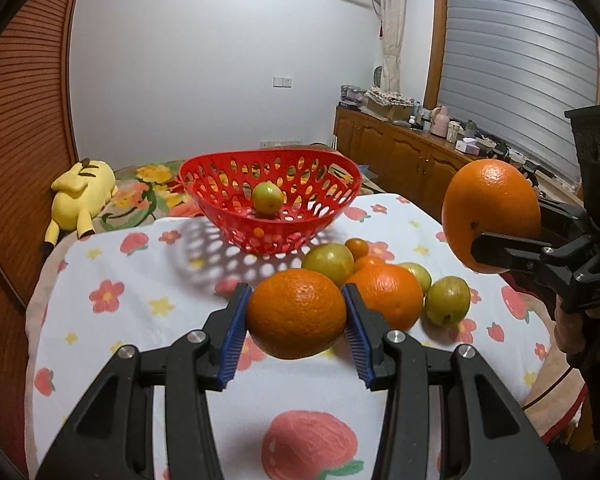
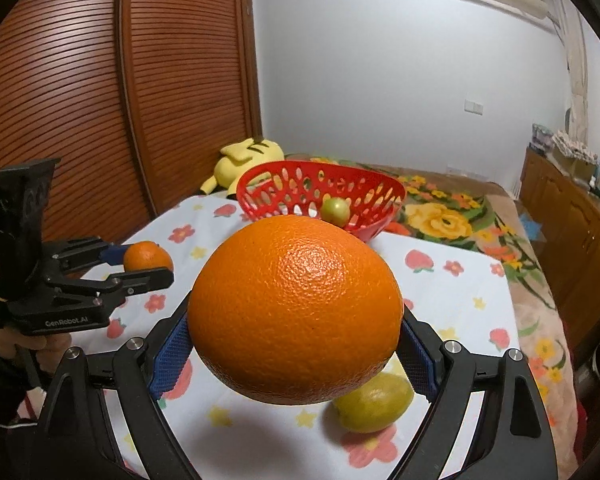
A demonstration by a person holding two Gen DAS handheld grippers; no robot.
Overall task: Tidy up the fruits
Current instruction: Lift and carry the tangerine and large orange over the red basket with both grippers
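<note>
Between left gripper (image 1: 296, 322) pads, orange (image 1: 296, 314) clamped

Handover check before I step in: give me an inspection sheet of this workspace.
Surface: fruit-print tablecloth.
Job's things: red basket holds one green fruit; loose fruit pile on the cloth.
Clutter: yellow plush toy behind the table.
Grippers: left gripper shut on a small orange; right gripper shut on a large orange; both lifted.
Cables: nothing seen.
Surroundings: wooden cabinets, shuttered window.
</note>
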